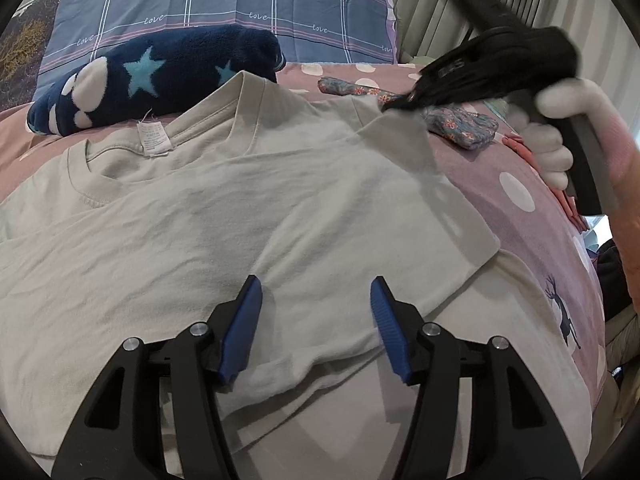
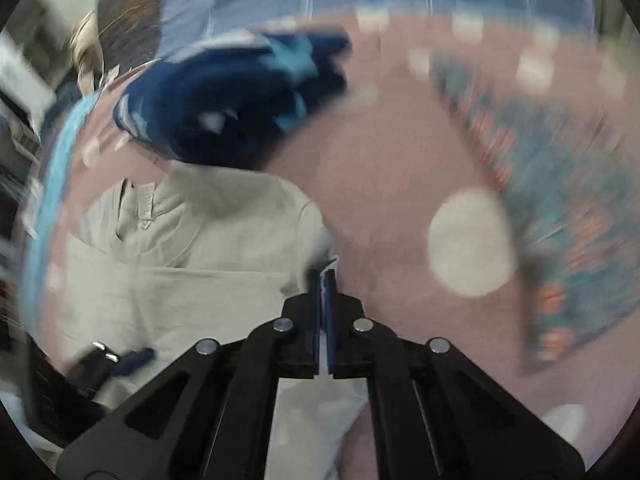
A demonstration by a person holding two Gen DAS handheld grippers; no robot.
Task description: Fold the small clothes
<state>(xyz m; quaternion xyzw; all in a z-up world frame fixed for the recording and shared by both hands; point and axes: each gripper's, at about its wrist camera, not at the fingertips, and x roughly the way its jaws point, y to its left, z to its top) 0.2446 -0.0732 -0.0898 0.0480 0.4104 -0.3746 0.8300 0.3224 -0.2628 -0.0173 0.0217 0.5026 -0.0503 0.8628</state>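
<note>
Beige T-shirt (image 1: 280, 208) is spread on the pink dotted bed (image 1: 516, 216). Its sleeve corner (image 2: 329, 266) is pinched in the closed right hand-held gripper (image 2: 325, 280); left hand-held gripper (image 1: 316, 300) is held half-open, empty, over the shirt. Thin pinch could slip, dropping the fold.

A pink bedspread (image 1: 516, 216) with white dots and a small dark deer print covers the bed. At its head lies a blue plaid pillow (image 1: 224, 0) with "love" written along its lines. In front of that sits a navy plush (image 1: 160, 76) with pale blue stars and white paw pads – blurred in the right wrist view. Further right lies a floral cloth (image 1: 460, 124), blue-grey with orange flowers, rumpled on the spread. Pale curtains (image 1: 436, 12) hang behind – pleated, upper right.
</note>
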